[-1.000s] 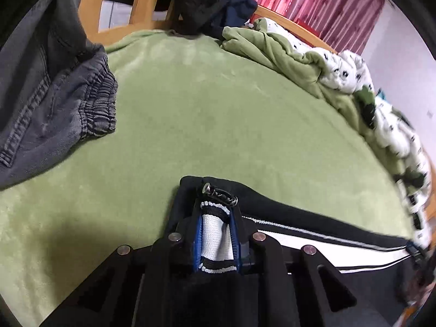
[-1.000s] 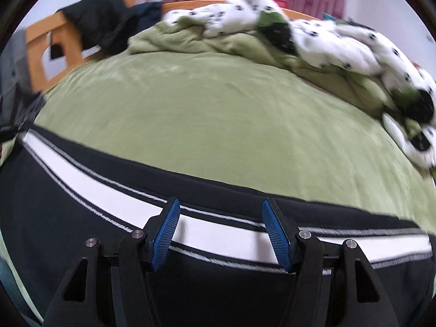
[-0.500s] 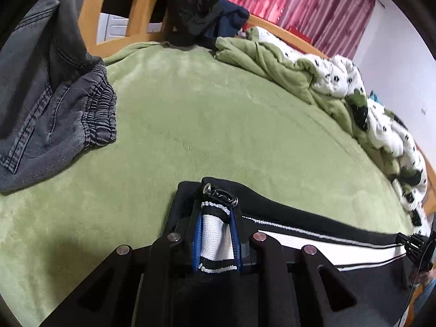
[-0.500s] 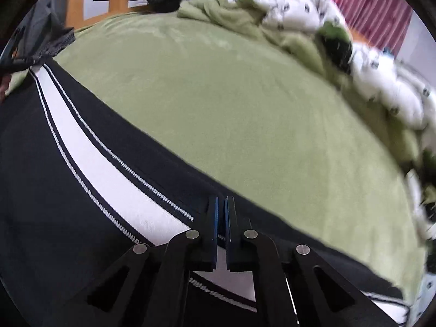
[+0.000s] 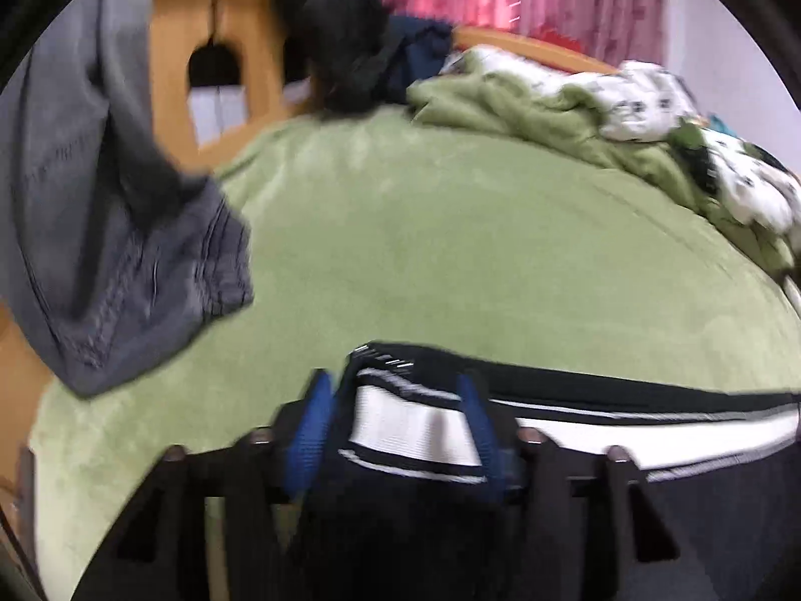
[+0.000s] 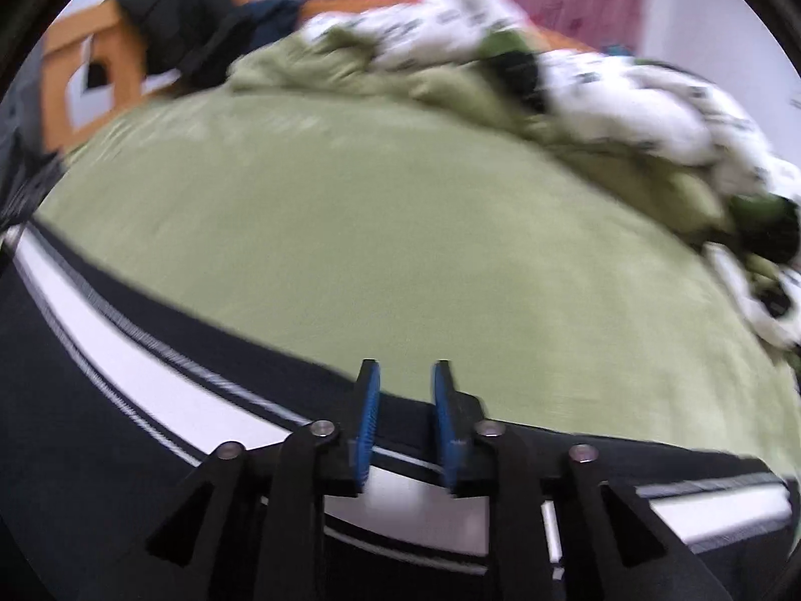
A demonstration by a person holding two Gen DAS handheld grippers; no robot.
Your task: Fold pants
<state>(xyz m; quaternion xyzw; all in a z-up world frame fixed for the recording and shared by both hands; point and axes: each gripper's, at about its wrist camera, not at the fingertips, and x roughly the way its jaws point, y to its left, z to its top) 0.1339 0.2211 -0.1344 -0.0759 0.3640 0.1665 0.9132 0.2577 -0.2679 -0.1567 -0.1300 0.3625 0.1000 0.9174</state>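
Black pants with a white side stripe (image 5: 626, 415) lie along the near edge of the green bed (image 5: 475, 250). In the left wrist view my left gripper (image 5: 395, 420) is open, its blue pads on either side of the pants' striped end, which lies loose between them. In the right wrist view the pants (image 6: 165, 390) stretch from the left edge to the right. My right gripper (image 6: 405, 415) is partly open over the stripe, with a gap between the pads and no cloth pinched.
Grey jeans (image 5: 125, 250) hang over the bed's left side. A wooden bed frame (image 5: 225, 50) with dark clothes (image 5: 345, 50) stands behind. A crumpled green and white spotted blanket (image 6: 550, 75) lies along the far right side.
My left gripper has opened and let go of the pants' striped end. My right gripper, shut half a second ago, has opened partway. Both views have shifted and are blurred.
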